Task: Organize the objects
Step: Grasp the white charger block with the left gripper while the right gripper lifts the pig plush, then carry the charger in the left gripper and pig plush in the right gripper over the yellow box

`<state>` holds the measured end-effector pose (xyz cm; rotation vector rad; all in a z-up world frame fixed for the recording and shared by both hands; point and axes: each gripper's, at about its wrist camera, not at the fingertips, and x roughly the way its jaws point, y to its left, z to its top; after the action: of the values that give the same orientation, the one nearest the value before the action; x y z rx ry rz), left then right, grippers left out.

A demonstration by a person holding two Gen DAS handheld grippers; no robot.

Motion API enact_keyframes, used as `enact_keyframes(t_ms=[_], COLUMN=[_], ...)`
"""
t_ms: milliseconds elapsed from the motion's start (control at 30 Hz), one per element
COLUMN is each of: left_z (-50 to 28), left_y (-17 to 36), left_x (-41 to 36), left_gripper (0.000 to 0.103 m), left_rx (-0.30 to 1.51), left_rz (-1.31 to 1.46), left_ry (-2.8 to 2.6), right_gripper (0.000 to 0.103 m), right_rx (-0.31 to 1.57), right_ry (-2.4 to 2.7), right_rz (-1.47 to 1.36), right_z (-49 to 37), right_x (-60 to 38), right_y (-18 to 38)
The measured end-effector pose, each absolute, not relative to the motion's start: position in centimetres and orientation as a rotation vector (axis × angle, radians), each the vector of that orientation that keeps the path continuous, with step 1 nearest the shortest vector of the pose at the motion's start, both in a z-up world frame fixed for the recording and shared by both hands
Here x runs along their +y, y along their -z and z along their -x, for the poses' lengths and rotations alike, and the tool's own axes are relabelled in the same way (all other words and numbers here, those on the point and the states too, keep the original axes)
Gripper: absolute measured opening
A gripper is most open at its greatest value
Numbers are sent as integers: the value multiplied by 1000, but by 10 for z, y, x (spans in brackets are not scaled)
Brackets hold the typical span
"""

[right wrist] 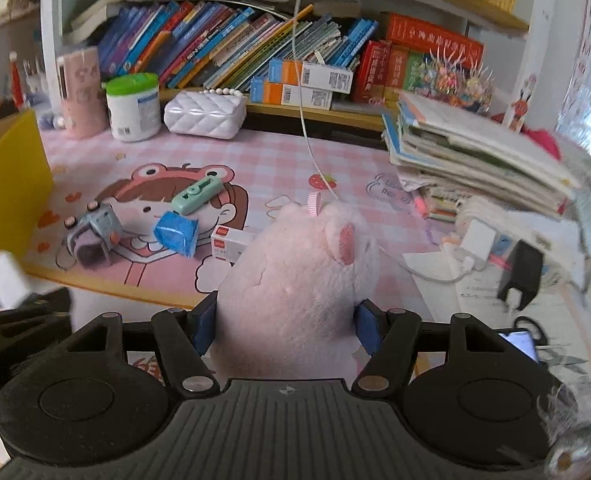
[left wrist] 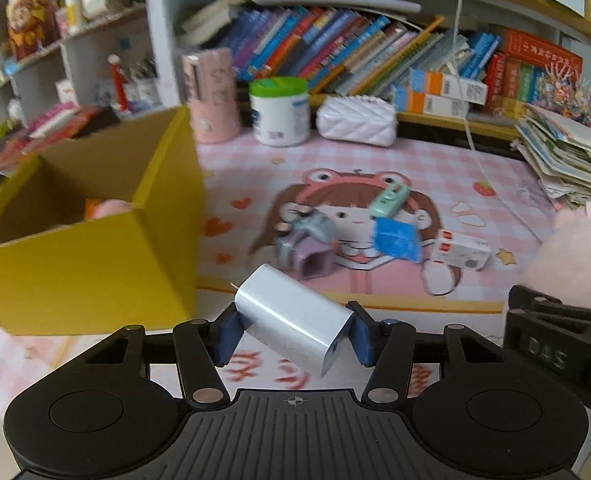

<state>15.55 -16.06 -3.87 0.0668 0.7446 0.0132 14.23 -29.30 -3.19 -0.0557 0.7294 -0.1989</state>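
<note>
My left gripper [left wrist: 293, 330] is shut on a white charger block [left wrist: 293, 322], held tilted above the desk just right of the open yellow cardboard box [left wrist: 95, 264]. My right gripper [right wrist: 285, 326] is shut on a pink plush toy [right wrist: 295, 280], held over the front of the pink cartoon desk mat [right wrist: 255, 160]. On the mat lie a small toy camera [left wrist: 307, 240], a blue packet [left wrist: 395, 240], a mint green correction tape [left wrist: 387, 200] and a small white box [left wrist: 461, 250]. The box holds something pink and orange [left wrist: 107, 208].
A pink cup [left wrist: 211, 96], a white tub with a green lid [left wrist: 281, 112] and a white quilted purse [left wrist: 355, 120] stand at the back under a bookshelf [left wrist: 355, 52]. A stack of papers [right wrist: 475, 160] and chargers with cables [right wrist: 479, 244] crowd the right.
</note>
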Motion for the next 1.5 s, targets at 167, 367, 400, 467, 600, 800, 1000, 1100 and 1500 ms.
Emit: enact_keyframes(t_ms=[167,367,400,467,600,800,1000,1100,1500], left_z=[-137,-111,-106,-96,-80,-55,-38,-30,-6], left_y=[32,30,30,29,31,28,25,23,18], left_x=[-127,-81,-73,-57,-24,14,40,51,87], left_gripper=[54,54,54,54,54,54,54,54,54], left_rx=[721,717,717,716,732,731,720,711,681], left_rz=[-80,-68,-66,-62,-48,-41,-52,-57,-58], left_ry=[-95,-148,-157,-178,-215,-243,-238,-234,-227], right_gripper=[65,65,65,65,65,65,65,65,65], right_rx=[714,698,695,689,688,703,703,705,692], right_ry=[201,181,177,168,134,93,76,76,57], right_rz=[102,168,177,192,218,204,178,165,148], right_z=[-136,-117,-113,-105,-88,-65,-45,-38,-13], right_x=[-255,-197,-186,-167,-135,-96,-70,-60,-21], right_y=[27,20,19,16,16,17,17,17,14])
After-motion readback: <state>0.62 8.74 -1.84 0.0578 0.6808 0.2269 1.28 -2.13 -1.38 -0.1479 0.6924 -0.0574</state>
